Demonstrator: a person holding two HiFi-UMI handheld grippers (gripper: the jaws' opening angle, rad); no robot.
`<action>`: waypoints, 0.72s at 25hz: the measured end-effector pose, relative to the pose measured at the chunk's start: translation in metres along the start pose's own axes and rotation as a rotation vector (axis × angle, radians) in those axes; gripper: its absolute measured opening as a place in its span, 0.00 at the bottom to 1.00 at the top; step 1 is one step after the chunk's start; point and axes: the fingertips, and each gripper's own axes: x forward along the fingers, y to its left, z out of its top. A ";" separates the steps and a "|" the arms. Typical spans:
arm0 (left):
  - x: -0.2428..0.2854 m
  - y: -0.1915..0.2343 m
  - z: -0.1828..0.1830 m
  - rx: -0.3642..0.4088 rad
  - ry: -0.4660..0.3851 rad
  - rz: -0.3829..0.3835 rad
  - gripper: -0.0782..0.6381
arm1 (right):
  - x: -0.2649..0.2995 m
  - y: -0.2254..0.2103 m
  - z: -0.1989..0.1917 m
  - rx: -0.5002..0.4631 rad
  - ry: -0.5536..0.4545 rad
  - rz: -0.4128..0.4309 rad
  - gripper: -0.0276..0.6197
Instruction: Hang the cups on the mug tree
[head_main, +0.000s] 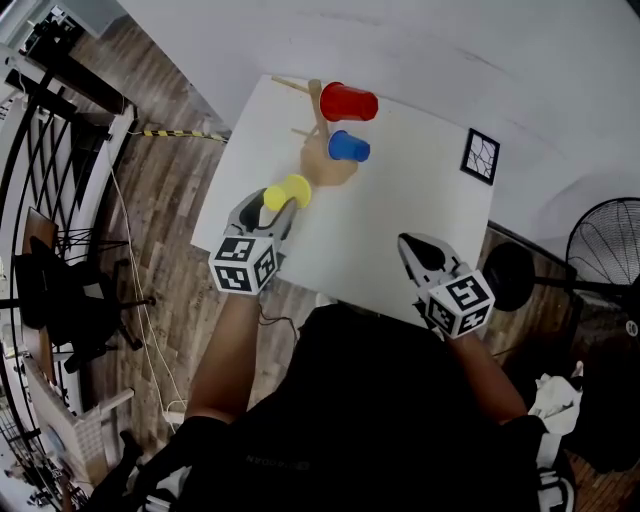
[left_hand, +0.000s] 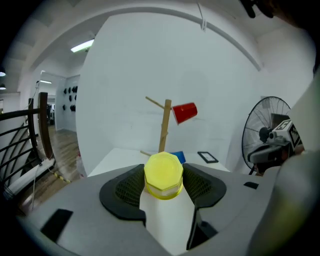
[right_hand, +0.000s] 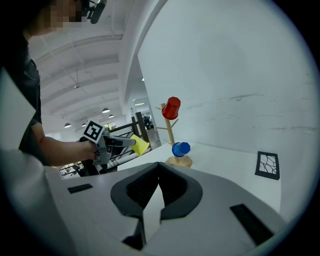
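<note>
floor (head_main: 170, 195): wooden, seen left of the left claw (head_main: 284, 206) | wall (head_main: 420, 40): white, seen ahead | fan (head_main: 605, 250): black, seen right of the right claw (head_main: 409, 242)

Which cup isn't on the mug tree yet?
The yellow cup, clamped in the left hand-held gripper; the red cup and blue cup already hang on the mug tree.

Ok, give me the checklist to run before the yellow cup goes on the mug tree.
1. Grip: yellow cup clamped between the jaws of the left gripper: ok.
2. Target: bare peg free on the mug tree: ok.
3. Others: red cup and blue cup already on pegs: ok.
4. Spare: right gripper shut, empty, away from the tree: ok.
5. Aim: the yellow cup's opening turned toward the peg: cannot tell.
</note>
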 end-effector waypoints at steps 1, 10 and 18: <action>-0.003 -0.002 0.012 0.008 -0.032 0.001 0.46 | 0.000 0.000 -0.001 0.000 0.000 0.001 0.05; -0.009 -0.007 0.085 0.090 -0.181 0.041 0.46 | -0.003 0.000 0.004 -0.003 -0.018 0.002 0.05; 0.020 0.004 0.084 0.070 -0.162 0.068 0.46 | -0.012 -0.007 0.004 0.007 -0.031 -0.031 0.05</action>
